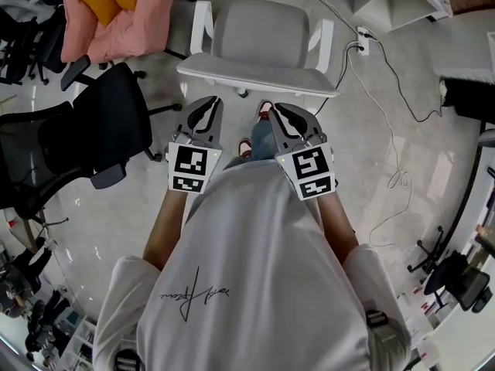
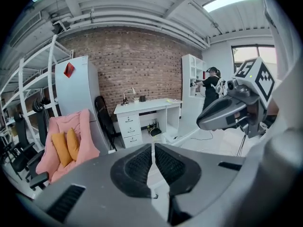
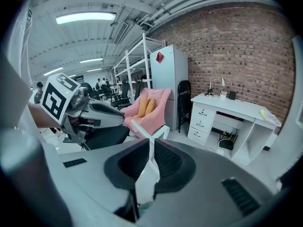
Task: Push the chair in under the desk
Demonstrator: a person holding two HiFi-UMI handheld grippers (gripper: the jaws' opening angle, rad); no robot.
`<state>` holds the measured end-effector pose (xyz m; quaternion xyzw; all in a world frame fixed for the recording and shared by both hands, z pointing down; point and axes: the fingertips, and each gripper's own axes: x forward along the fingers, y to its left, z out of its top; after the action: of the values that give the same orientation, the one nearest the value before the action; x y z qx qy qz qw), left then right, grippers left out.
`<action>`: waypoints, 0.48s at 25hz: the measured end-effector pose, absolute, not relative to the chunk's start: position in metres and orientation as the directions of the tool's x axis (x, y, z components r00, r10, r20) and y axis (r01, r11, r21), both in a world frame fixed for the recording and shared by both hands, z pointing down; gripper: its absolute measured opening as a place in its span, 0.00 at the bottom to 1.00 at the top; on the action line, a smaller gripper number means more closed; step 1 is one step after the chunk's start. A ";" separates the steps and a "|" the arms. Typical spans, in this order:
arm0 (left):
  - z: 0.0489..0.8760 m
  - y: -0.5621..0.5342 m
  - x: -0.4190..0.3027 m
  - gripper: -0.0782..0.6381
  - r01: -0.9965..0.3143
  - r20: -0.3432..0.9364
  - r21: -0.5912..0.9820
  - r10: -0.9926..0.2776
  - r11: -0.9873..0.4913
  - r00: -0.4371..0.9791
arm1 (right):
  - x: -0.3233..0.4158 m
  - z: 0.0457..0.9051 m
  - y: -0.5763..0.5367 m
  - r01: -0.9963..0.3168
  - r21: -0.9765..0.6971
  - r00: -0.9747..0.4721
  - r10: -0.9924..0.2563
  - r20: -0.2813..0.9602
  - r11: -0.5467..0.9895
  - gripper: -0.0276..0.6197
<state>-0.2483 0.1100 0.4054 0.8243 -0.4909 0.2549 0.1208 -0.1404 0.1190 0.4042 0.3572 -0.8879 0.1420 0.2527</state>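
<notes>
A light grey chair (image 1: 261, 43) with white arms stands on the floor just ahead of me, its back edge toward me. The white desk (image 1: 389, 1) shows at the top right of the head view and stands against the brick wall in the left gripper view (image 2: 147, 110) and the right gripper view (image 3: 235, 113). My left gripper (image 1: 208, 105) and right gripper (image 1: 281, 111) hover side by side, a short way behind the chair's back edge and apart from it. Both are shut with nothing between the jaws. Part of the chair's white frame (image 3: 142, 126) shows past the right jaws.
A pink lounge chair with orange cushions (image 1: 116, 10) lies at the far left, and black office chairs (image 1: 73, 141) stand to my left. Cables (image 1: 393, 122) and a power strip (image 1: 362, 42) trail over the floor on the right. A person (image 2: 211, 85) stands by white shelving.
</notes>
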 end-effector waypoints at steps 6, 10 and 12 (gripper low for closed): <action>0.420 0.091 -0.249 0.12 -0.824 0.611 -0.122 -0.696 -0.553 0.377 | -0.141 0.412 0.095 -0.693 -0.064 -0.617 -0.543 0.570 0.719 0.09; 0.427 0.084 -0.251 0.12 -0.800 0.636 -0.162 -0.681 -0.577 0.363 | -0.141 0.419 0.086 -0.672 -0.061 -0.618 -0.515 0.594 0.738 0.13; 0.429 0.080 -0.253 0.15 -0.791 0.644 -0.174 -0.675 -0.587 0.359 | -0.144 0.425 0.083 -0.656 -0.058 -0.622 -0.494 0.608 0.753 0.22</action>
<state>-0.2526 0.0802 0.4292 0.8203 -0.4468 0.3474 0.0831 -0.1436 0.0829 0.4251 0.3231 -0.8897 0.1385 0.2913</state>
